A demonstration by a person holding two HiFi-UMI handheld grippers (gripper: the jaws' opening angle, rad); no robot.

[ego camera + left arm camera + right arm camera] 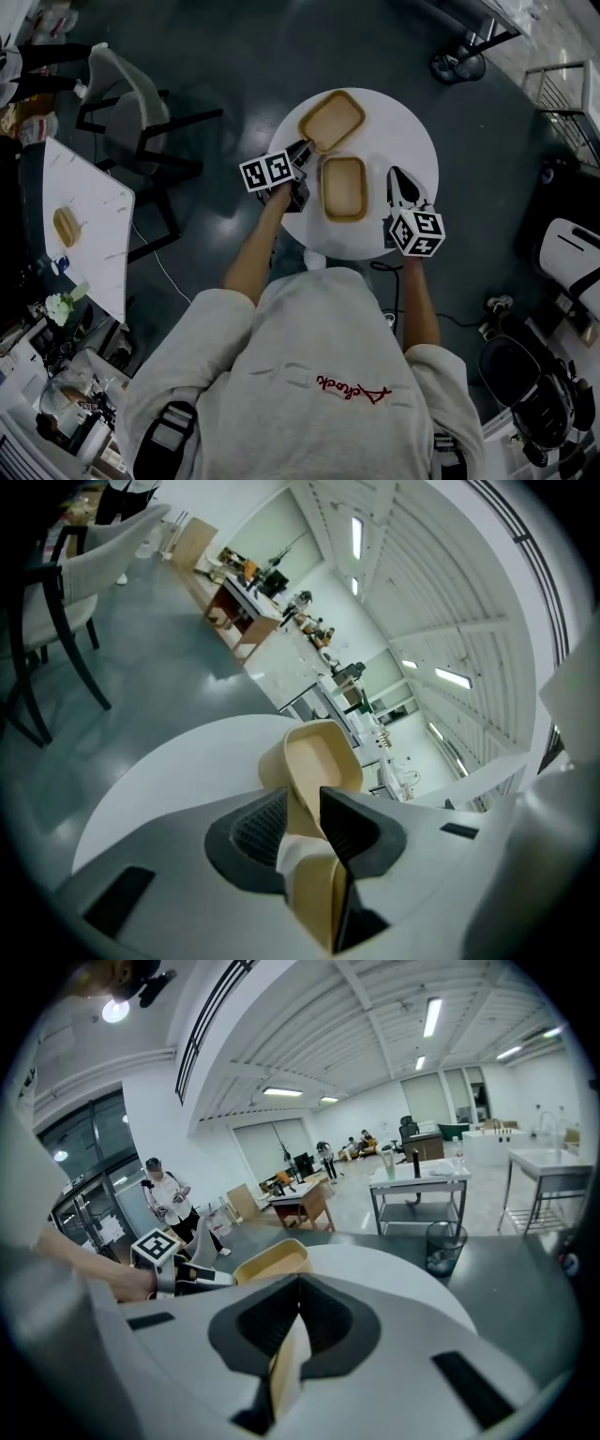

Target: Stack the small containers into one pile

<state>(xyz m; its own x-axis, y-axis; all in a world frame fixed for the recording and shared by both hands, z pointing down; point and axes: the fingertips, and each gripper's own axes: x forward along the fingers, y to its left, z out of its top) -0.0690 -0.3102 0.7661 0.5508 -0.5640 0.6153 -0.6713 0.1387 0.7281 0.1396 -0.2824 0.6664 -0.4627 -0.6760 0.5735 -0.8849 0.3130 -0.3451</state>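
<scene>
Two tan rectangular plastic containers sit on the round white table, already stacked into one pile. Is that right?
Not stacked. The head view shows the far tan container and the near tan container lying apart on the round white table.

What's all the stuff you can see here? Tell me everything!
round white table: one, white, in front of the person.
tan rectangular containers: two, tan, side by side on the round table, the far container and the near container.
white side table: one, white, far left.
third tan container: one, tan, on the side table.
black-framed chair: one, white seat, upper left.
left gripper: one, jaws apart around the far container's corner.
right gripper: one, jaws together, right of the near container.
</scene>
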